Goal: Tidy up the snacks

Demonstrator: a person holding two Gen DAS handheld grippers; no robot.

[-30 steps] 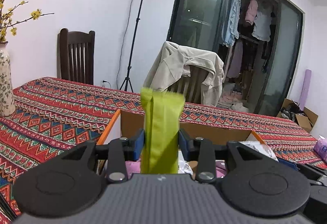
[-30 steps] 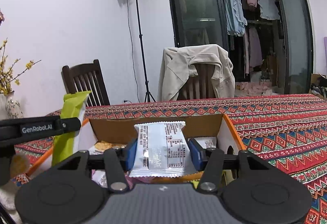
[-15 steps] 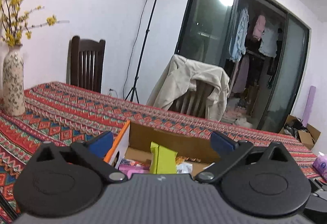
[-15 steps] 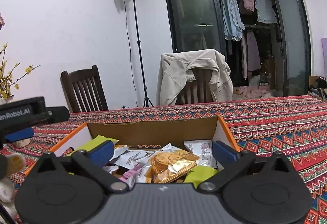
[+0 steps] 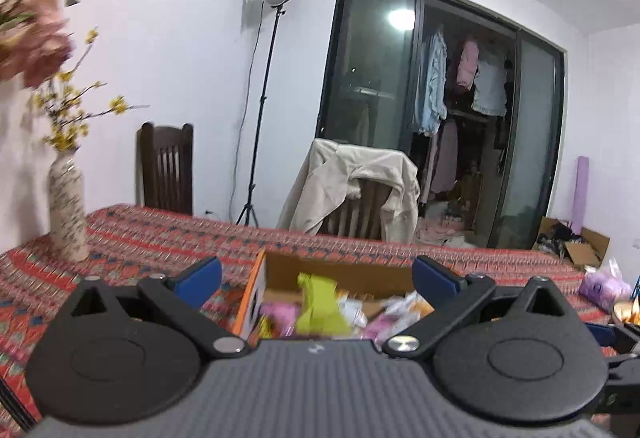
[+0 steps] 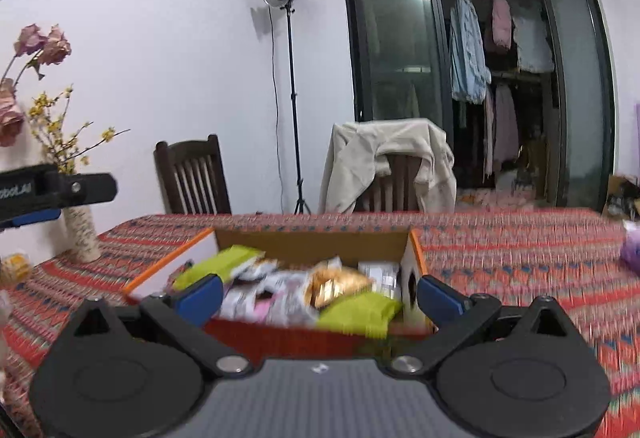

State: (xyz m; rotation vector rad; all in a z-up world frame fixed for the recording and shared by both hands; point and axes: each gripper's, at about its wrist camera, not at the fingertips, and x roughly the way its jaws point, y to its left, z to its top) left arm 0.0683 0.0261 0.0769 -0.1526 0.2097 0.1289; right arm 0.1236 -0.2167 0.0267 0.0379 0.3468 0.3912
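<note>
Both grippers, left (image 5: pixel 316 274) and right (image 6: pixel 320 292), gape wide and empty. A cardboard box (image 6: pixel 312 244) of snack packets (image 6: pixel 340 284) sits on the patterned tablecloth (image 6: pixel 520 258) ahead

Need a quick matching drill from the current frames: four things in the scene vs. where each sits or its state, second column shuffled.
Things:
1. cardboard box
2. beige jacket
3. patterned vase
4. left tongs

Places or states:
A. draped over a chair back
B. open, nothing between the pads
C. on the tablecloth, full of snack packets
D. holding flower stems, far left of the table

Pairs: 1-C, 2-A, 3-D, 4-B
</note>
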